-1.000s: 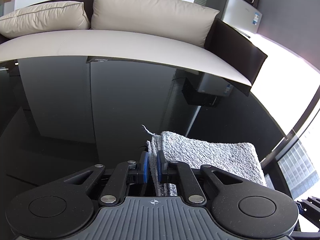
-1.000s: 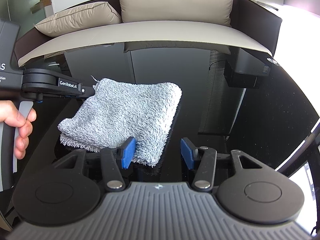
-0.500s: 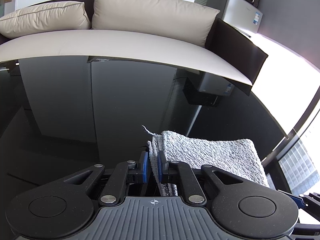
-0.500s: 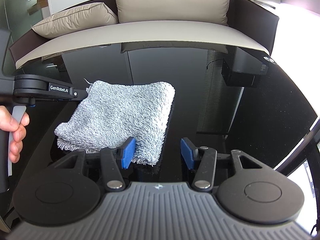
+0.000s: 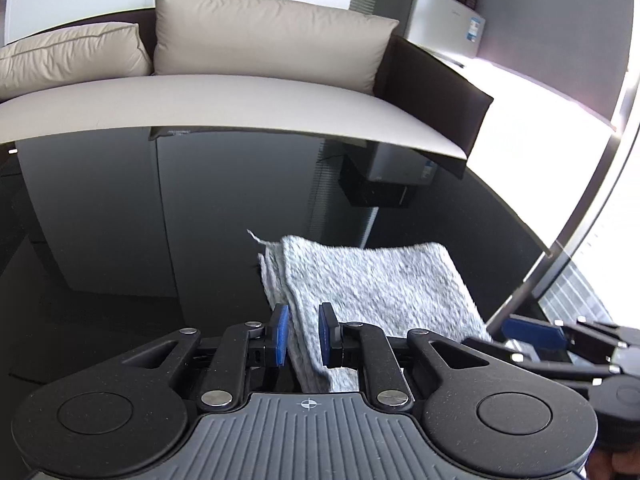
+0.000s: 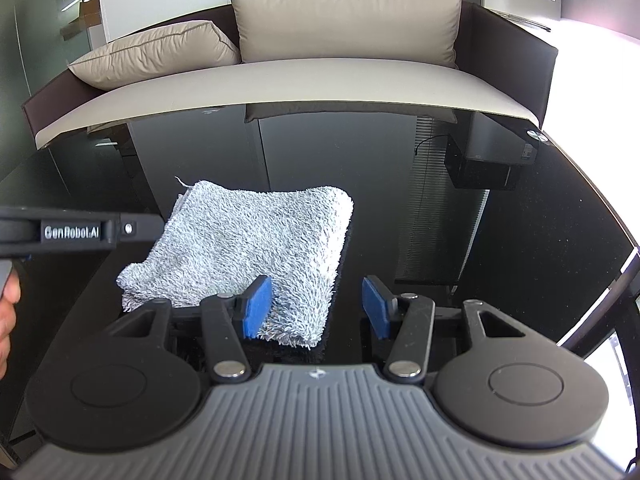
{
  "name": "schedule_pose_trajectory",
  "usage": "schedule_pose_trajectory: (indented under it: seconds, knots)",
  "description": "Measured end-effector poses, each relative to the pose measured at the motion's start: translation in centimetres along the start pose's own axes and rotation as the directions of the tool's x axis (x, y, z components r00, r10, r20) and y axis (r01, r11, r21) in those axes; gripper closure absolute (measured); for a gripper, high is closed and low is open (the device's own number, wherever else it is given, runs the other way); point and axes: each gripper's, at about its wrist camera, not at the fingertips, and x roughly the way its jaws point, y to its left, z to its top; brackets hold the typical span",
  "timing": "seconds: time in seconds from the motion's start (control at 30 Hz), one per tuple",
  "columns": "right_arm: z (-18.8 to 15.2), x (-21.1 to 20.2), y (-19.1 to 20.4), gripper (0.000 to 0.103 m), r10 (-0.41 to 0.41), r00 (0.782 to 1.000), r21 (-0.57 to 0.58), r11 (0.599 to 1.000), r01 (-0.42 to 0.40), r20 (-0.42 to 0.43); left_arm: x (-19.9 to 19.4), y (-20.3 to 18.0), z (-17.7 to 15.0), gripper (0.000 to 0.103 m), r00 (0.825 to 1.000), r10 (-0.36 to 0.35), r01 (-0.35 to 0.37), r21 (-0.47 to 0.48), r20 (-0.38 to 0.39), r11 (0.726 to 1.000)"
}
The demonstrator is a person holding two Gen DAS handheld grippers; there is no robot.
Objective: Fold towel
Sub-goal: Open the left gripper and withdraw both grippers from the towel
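Note:
A grey terry towel [image 6: 248,240], folded into a thick rectangle, lies flat on the black glass table [image 6: 440,280]. In the left wrist view the towel [image 5: 376,280] lies just ahead, its near left edge between my left gripper's [image 5: 303,336] blue pads, which stand apart and do not press it. My right gripper [image 6: 316,306] is open at the towel's near right corner, its left pad over the cloth. The left gripper's arm [image 6: 72,232] shows at the towel's left side, and the right gripper's tip [image 5: 536,330] shows at the right.
A beige sofa [image 6: 320,76] with two cushions stands behind the table's far edge. A silver fridge with a microwave on it [image 5: 444,28] stands at the back right. The glossy table reflects the room. A metal post [image 5: 580,216] rises at the right.
My left gripper's pads have opened and let go of the towel's left edge. The left gripper has pulled back a little, and the folded towel rests flat.

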Motion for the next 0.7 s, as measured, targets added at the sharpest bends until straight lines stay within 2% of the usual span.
schedule_pose_trajectory:
  seconds: [0.13,0.3,0.4,0.7]
  knots:
    - [0.1,-0.2,-0.2,0.05,0.0,1.0,0.004,1.0,0.0,0.007,-0.4,-0.6,-1.3,0.089,1.0,0.018,-0.018,0.031,-0.018,0.999]
    - [0.2,-0.4,-0.6,0.05,-0.006,1.0,0.018,1.0,0.006,0.016,-1.2,-0.7,-2.0,0.086,0.999,0.041,-0.041,0.035,-0.001,0.999]
    - [0.2,-0.4,-0.7,0.05,-0.001,1.0,0.019,1.0,0.0,0.017,-2.3,-0.8,-2.1,0.086,0.999,0.031,-0.031,0.029,0.027,0.999]
    - [-0.1,-0.1,-0.7,0.05,-0.004,1.0,0.009,1.0,0.004,-0.008,-2.7,-1.9,-3.1,0.085,0.999,0.035,-0.035,0.077,-0.005,0.996]
